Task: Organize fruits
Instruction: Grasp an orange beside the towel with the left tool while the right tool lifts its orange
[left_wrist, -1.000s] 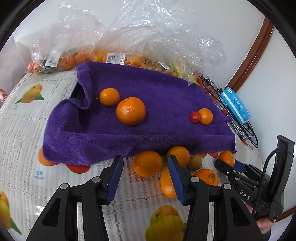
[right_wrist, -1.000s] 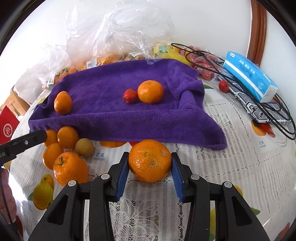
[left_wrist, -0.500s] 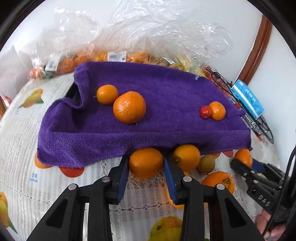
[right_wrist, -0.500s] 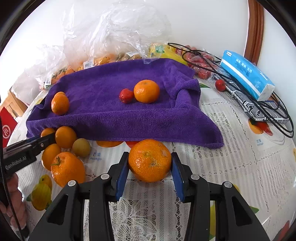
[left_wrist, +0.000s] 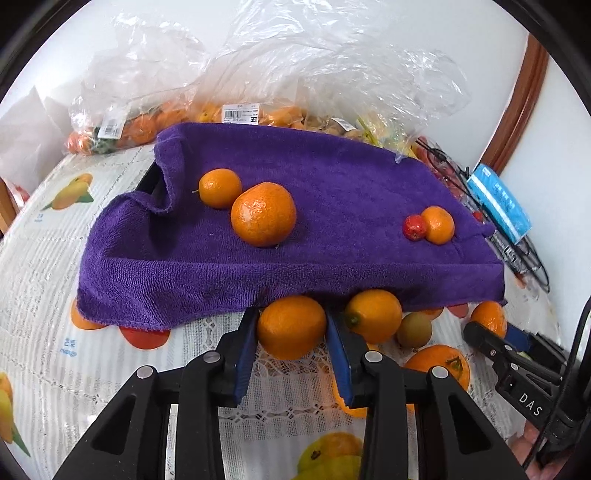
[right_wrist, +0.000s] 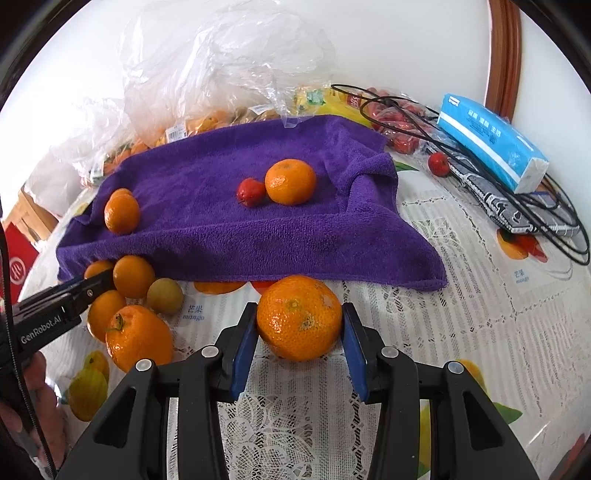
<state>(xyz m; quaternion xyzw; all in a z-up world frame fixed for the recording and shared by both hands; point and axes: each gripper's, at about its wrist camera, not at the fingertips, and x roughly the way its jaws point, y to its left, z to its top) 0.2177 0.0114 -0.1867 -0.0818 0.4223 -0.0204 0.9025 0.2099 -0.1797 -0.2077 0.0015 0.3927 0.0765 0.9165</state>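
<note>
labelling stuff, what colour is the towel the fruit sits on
Purple towel, seen best in the right wrist view.

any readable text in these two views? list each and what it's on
"DAS": on the right gripper body, seen from the left wrist view.
"GenRobot.AI": on the left gripper body, seen from the right wrist view.
"mango": printed on the tablecloth, under small characters.
Barcode stickers on the plastic bags: too small to read.
Blue tissue pack: characters too blurred to read.

Two oranges (left_wrist: 263, 213) plus a small orange (left_wrist: 437, 224) with red fruit (left_wrist: 414, 227) on purple towel (left_wrist: 332, 184); more oranges (left_wrist: 373, 315) clustered by its front edge.
</note>
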